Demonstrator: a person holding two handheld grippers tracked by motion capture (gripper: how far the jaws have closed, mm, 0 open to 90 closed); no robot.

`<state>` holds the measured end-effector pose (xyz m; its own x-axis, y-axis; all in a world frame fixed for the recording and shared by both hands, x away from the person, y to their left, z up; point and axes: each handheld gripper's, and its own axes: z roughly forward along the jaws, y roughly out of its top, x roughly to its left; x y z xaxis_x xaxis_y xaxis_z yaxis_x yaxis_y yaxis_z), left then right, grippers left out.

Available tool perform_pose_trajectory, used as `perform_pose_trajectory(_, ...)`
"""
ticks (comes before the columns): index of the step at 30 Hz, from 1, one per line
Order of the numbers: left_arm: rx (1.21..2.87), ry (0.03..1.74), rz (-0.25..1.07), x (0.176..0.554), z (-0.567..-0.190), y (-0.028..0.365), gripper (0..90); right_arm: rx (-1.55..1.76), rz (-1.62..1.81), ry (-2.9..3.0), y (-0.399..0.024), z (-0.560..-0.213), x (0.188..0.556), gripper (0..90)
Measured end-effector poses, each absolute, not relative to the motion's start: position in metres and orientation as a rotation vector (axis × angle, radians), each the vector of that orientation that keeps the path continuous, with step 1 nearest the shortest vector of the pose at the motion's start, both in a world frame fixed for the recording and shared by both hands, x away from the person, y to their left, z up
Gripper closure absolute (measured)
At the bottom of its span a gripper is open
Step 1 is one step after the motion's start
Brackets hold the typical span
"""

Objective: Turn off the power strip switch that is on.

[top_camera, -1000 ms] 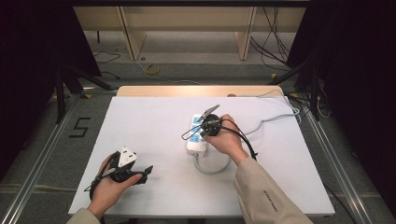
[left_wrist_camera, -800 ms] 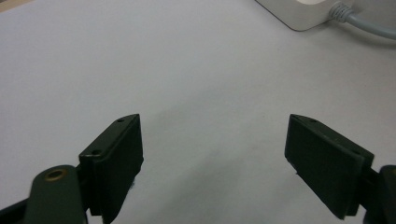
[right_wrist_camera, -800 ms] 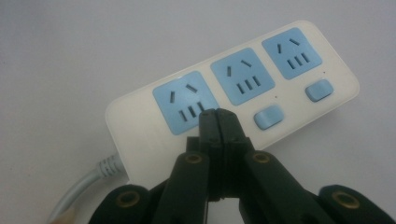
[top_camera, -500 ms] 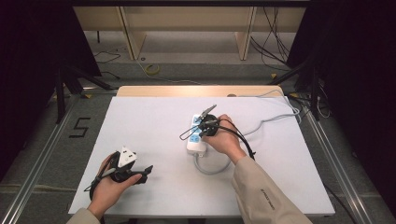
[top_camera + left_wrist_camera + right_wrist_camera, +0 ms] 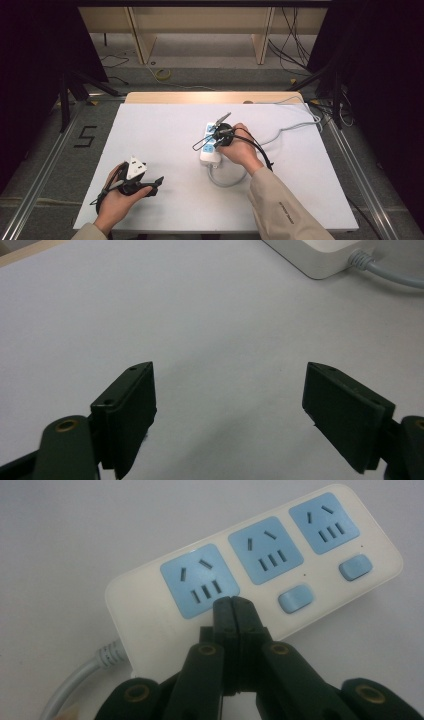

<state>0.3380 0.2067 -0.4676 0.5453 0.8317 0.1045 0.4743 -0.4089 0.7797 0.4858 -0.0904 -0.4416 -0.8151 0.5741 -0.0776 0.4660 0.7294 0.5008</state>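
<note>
high view: white table [image 5: 150,130], then power strip [image 5: 210,145] just right of centre. right gripper [image 5: 233,602] clenched empty, shifted slightly toward 7 o'clock onto first switch, likely pressing it. left gripper [image 5: 227,400] released, idle at 7 o'clock.

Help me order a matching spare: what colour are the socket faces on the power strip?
Light blue, set in a white power strip body; clearest in the right gripper view.
</note>
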Motion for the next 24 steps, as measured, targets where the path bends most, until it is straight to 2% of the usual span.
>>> perform_pose_trajectory(24, 2.059, 1.05, 0.648, 0.3376, -0.4678, 0.205, 21.4, 0.805, 0.648, 2.693, -0.0856, -0.4415, 0.4848, 90.0)
